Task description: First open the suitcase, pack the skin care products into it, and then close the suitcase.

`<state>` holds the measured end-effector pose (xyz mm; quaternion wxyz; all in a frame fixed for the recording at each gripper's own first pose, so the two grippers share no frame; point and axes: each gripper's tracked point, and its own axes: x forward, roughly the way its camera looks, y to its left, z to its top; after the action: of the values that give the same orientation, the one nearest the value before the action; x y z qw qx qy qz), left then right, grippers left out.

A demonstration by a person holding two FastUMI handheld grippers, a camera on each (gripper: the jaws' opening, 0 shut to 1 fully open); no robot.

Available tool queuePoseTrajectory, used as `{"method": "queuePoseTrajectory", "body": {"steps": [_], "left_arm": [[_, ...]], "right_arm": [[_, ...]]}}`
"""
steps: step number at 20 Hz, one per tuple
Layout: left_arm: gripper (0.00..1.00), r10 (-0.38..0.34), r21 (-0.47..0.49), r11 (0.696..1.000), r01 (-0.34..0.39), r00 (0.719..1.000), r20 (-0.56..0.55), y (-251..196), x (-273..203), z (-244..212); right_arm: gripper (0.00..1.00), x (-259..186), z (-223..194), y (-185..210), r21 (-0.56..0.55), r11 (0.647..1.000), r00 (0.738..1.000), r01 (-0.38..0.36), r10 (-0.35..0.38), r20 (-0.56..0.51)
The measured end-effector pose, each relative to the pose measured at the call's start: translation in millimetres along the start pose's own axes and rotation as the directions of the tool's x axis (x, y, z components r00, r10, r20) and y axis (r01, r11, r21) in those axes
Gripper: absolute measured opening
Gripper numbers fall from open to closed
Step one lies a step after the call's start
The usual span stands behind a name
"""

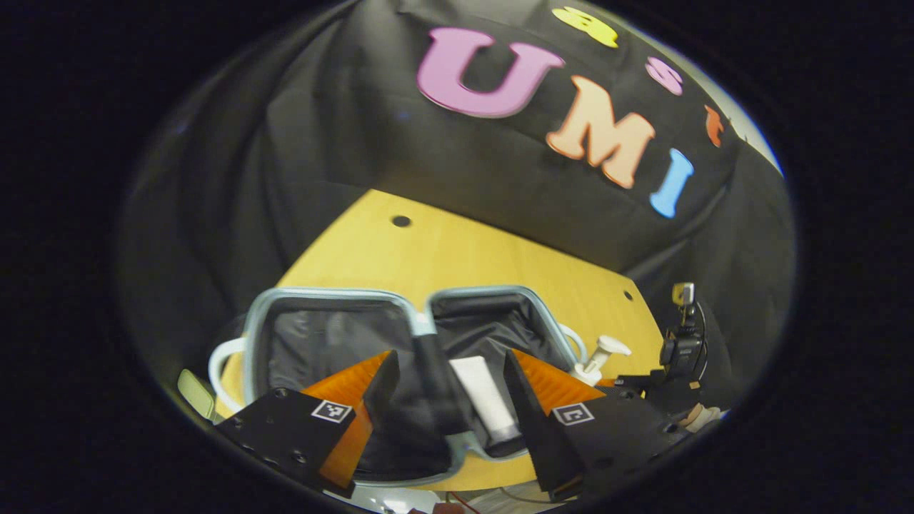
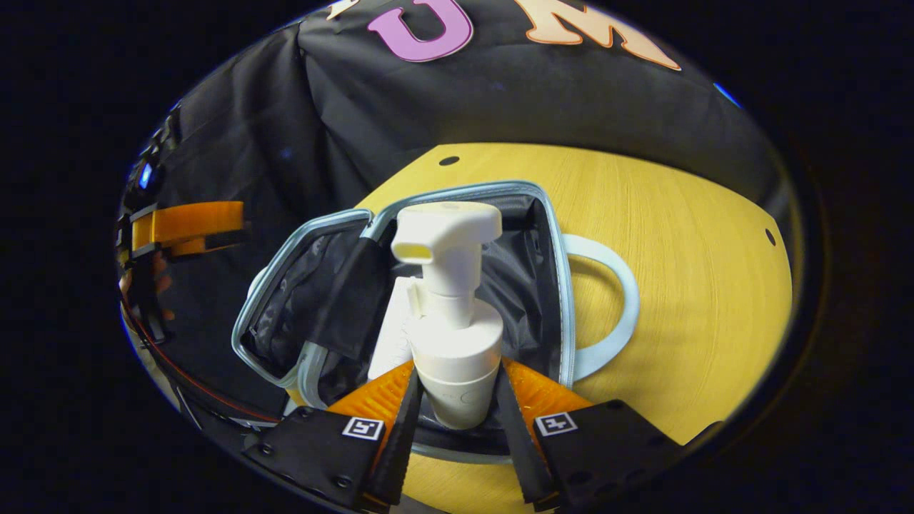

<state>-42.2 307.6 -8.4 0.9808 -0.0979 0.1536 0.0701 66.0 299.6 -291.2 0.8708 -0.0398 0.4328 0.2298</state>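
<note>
The suitcase (image 2: 553, 285) lies open on the wooden table, with a light blue rim and black lining in both halves (image 1: 325, 343). A white tube (image 1: 485, 396) lies in its right half. My right gripper (image 2: 457, 385) is shut on a white pump bottle (image 2: 453, 335), held upright over the open right half; the white tube (image 2: 391, 332) shows just behind it. In the left gripper view the pump bottle (image 1: 598, 355) stands at the suitcase's right rim. My left gripper (image 1: 453, 396) hovers open above the suitcase's near edge, nothing between its fingers. Farther left appears the left gripper (image 2: 189, 225).
The yellow wooden table (image 2: 678, 250) has small holes and bare room to the right of the suitcase. White ring handles (image 2: 614, 307) stick out from the case's sides. A pale green object (image 1: 194, 391) lies at the left edge. A small device on a stand (image 1: 682, 335) is at the right.
</note>
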Motion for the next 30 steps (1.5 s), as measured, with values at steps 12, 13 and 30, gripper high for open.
{"method": "queuePoseTrajectory", "body": {"steps": [12,13,30], "left_arm": [[0.91,0.334,-0.330,0.882,-0.336,0.940,-0.064,219.3,-36.3,-70.0],[0.91,0.342,-0.346,0.871,-0.349,0.936,-0.082,229.2,-33.0,-77.7],[0.00,0.114,-0.598,0.789,-0.140,0.990,-0.082,229.5,32.8,-102.8]], "right_arm": [[0.94,-64.3,52.7,-20.2,0.104,0.994,0.968,0.028,-0.053,0.244],[0.98,-77.3,57.9,-28.0,0.118,0.992,0.960,0.043,-0.074,0.270],[0.98,-185.8,33.7,-120.2,0.267,0.933,0.878,0.241,-0.327,0.351]]}}
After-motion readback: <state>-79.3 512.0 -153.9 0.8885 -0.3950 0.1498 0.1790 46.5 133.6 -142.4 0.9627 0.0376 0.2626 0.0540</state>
